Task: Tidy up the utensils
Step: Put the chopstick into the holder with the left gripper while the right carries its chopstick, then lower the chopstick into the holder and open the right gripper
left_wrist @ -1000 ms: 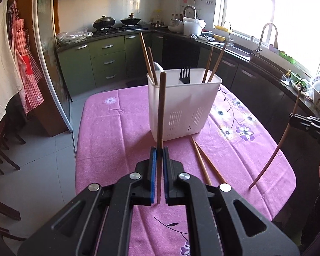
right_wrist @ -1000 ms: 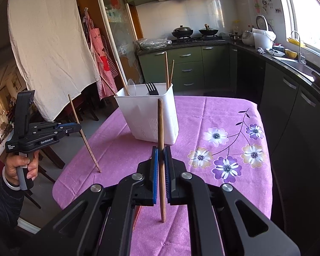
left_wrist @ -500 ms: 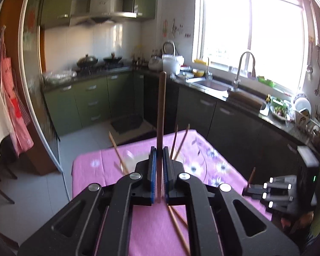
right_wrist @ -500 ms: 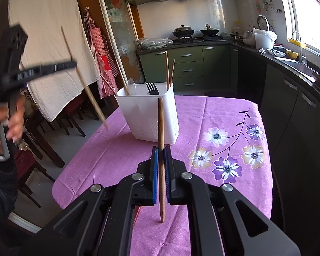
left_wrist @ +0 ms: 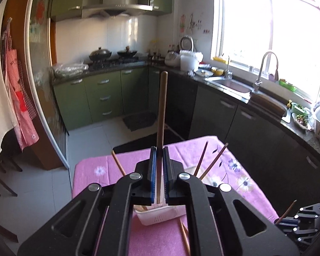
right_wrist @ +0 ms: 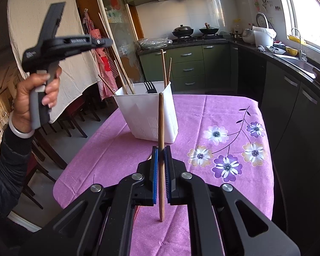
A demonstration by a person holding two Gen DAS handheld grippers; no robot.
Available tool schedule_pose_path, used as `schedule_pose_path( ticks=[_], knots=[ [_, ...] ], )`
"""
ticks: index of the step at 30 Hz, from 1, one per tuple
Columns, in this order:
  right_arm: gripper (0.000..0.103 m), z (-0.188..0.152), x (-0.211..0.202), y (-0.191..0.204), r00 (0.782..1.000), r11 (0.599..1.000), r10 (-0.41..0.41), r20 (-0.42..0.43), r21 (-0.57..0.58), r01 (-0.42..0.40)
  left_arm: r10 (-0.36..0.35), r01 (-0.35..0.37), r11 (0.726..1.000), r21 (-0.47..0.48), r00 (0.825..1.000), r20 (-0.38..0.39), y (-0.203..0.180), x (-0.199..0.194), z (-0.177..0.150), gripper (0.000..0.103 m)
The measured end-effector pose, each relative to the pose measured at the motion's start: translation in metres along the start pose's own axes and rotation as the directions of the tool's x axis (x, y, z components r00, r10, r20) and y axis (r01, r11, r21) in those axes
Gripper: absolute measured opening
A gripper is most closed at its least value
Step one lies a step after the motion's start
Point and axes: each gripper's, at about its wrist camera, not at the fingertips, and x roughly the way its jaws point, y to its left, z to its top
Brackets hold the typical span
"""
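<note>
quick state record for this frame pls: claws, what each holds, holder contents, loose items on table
left claw: shut on a wooden chopstick, raised above the holder
right claw: shut on another chopstick, upright, short of the holder
holder: white utensil holder on the pink floral tablecloth
holder contents: black fork, several chopsticks
loose items: chopsticks on the cloth by the holder

Ahead of the right tool (right_wrist: pixel 161 168), the utensil holder (right_wrist: pixel 148 115) stands on the surface (right_wrist: pixel 224 111). Chopsticks (right_wrist: pixel 164 69) and a fork (right_wrist: pixel 149 86) stand in it. The left tool (right_wrist: pixel 102 42) is held above and left of the holder.
</note>
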Motion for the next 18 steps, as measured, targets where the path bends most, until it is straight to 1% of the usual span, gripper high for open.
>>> schedule_pose_path(
  ticks=[5, 9, 11, 13, 14, 16, 18],
  knots=[
    [0.007, 0.003, 0.003, -0.001, 1.0, 1.0, -0.001, -0.005, 0.002, 0.001, 0.018, -0.017, 1.0, 0.011, 0.994, -0.107, 0.007, 0.034, -0.022, 0.006],
    [0.007, 0.012, 0.005, 0.001, 1.0, 1.0, 0.004, 0.002, 0.002, -0.004, 0.011, -0.01, 1.0, 0.013, 0.988, -0.151, 0.012, 0.048, -0.039, 0.006],
    [0.007, 0.021, 0.005, 0.004, 1.0, 1.0, 0.014, 0.008, -0.004, -0.014, 0.007, -0.005, 1.0, 0.009, 0.988, -0.152, 0.014, 0.047, -0.044, 0.008],
    [0.007, 0.034, 0.003, 0.009, 0.999, 1.0, 0.025, 0.025, -0.015, -0.024, 0.0, 0.0, 1.0, -0.001, 0.991, -0.133, 0.019, 0.04, -0.045, 0.021],
    [0.007, 0.041, 0.002, 0.011, 0.999, 0.999, 0.033, 0.034, -0.022, -0.032, -0.001, 0.0, 1.0, -0.009, 0.993, -0.116, 0.02, 0.034, -0.046, 0.023],
    [0.007, 0.064, -0.004, 0.018, 0.995, 0.998, 0.062, 0.072, -0.031, -0.06, -0.006, 0.005, 1.0, -0.024, 0.997, -0.076, 0.023, 0.017, -0.048, 0.029],
    [0.007, 0.087, -0.012, 0.024, 0.988, 0.996, 0.087, 0.127, -0.037, -0.083, -0.006, 0.005, 1.0, -0.029, 0.999, -0.035, 0.025, -0.003, -0.053, 0.032]
  ],
)
